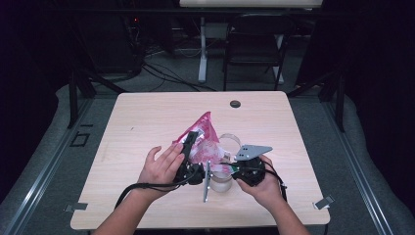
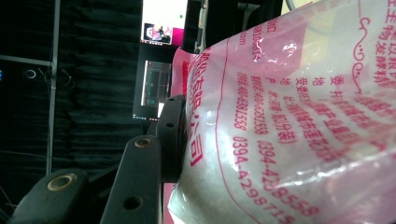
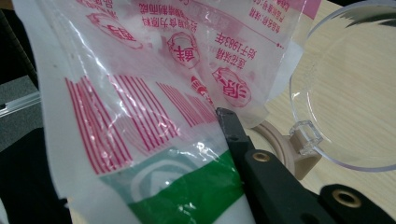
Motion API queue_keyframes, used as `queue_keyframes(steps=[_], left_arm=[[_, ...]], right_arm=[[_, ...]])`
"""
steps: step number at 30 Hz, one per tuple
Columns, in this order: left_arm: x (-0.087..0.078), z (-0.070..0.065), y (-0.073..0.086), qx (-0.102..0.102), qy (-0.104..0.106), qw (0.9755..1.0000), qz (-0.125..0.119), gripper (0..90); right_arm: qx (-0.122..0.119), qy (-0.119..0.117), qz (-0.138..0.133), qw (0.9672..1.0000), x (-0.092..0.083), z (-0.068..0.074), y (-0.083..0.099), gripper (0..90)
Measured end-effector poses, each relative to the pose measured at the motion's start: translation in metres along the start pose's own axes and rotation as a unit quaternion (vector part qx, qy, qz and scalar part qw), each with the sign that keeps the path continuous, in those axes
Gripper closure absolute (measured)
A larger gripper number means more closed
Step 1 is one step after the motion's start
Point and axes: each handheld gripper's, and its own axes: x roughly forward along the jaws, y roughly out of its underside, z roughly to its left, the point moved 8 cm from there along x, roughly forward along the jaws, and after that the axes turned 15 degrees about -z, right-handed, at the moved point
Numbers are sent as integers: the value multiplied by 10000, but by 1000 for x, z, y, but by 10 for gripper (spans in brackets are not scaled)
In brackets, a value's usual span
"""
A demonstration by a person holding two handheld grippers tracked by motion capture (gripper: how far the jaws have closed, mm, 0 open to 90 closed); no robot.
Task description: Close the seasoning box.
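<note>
- The printed plastic bag (image 1: 205, 139), pink and clear with red Chinese lettering, sits just below the centre of the high view on the light wooden table (image 1: 147, 122); it is held up between the two grippers, its pink top corner pointing toward the upper middle of the frame.
- The left gripper (image 1: 191, 147) lies just left of centre in the high view, the person's left hand (image 1: 161, 169) behind it with fingers spread; its jaws stand partly apart and clamp the filled bag; in the left gripper view one black jaw at lower left presses flat against the bag (image 2: 289, 121), which bulges across the right of that frame; the other jaw is hidden behind the plastic.
- The right gripper (image 1: 234, 169) sits right of centre in the high view, in the right hand (image 1: 266, 188); its jaws are closed tight on the bag's lower edge; in the right gripper view a black jaw rises from lower right against the green and white band of the bag (image 3: 140, 116).
- A clear plastic container with a round hinged lid (image 3: 345, 93) fills the right of the right gripper view; in the high view the container (image 1: 225, 161) stands just under the bag, between the grippers.
- A small dark round cap (image 1: 235, 104) lies near the table's upper edge, well apart from the bag.
</note>
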Motion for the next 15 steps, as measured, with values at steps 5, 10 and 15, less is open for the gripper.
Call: queue_keyframes(steps=[5, 10, 15], left_arm=[[0, -1, 0, 5, 17, 10000, 11, 637], [0, 1, -1, 61, 10, 10000, -1, 637], [0, 0, -1, 24, 50, 10000, 23, 637]], right_arm=[[-12, 3, 19, 10000, 0, 0, 0, 900], [1, 1, -1, 10000, 0, 0, 0, 900], [9, 4, 4, 10000, 0, 0, 0, 900]])
